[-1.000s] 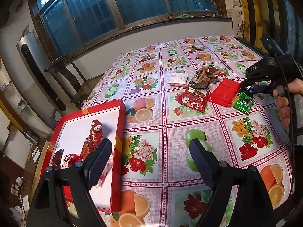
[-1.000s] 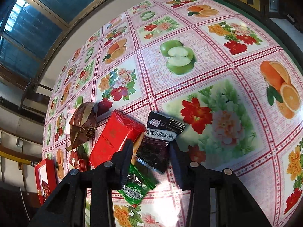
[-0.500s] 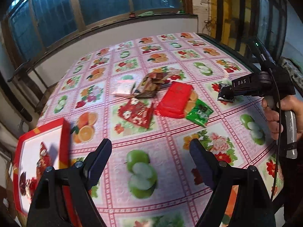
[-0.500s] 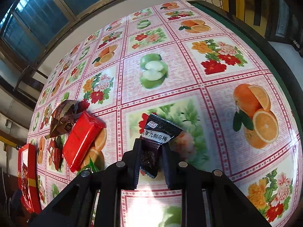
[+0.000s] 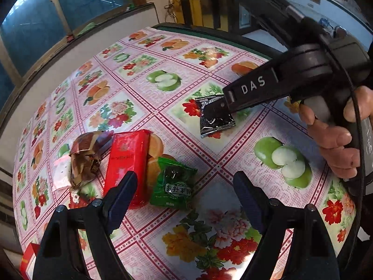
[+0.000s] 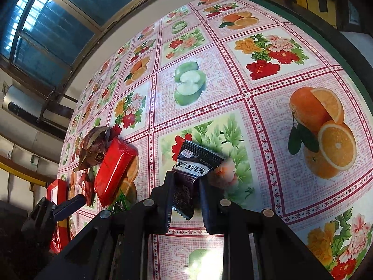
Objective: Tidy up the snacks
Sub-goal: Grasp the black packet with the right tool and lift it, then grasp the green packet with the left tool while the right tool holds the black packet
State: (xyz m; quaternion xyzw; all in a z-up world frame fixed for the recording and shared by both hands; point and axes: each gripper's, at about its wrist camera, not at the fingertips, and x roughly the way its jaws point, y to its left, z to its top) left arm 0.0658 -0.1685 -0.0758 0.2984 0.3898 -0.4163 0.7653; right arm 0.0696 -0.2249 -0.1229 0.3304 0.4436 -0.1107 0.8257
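My right gripper (image 6: 185,193) is shut on a black snack packet (image 6: 193,163) with white lettering, and the far half sticks out past the fingers. The left wrist view shows that packet (image 5: 215,116) pinched at its corner by the right gripper (image 5: 227,103), off to the right of the pile. My left gripper (image 5: 184,178) stands open low over the table. Just beyond its fingertips lies a green packet (image 5: 173,185), with a red pack (image 5: 127,161) on its left. A brown packet (image 5: 86,154) and a pale pink packet (image 5: 61,172) lie further left.
A fruit-and-flower tablecloth (image 5: 163,107) covers the table. A red box (image 6: 57,191) sits at the left, its corner (image 5: 26,260) low in the left wrist view. A person's hand (image 5: 338,135) grips the right handle. The table's dark edge (image 6: 326,23) runs along the right.
My left gripper swung right from the red box to the snack pile, staying open. My right gripper shut on the black packet and drew it right, away from the pile.
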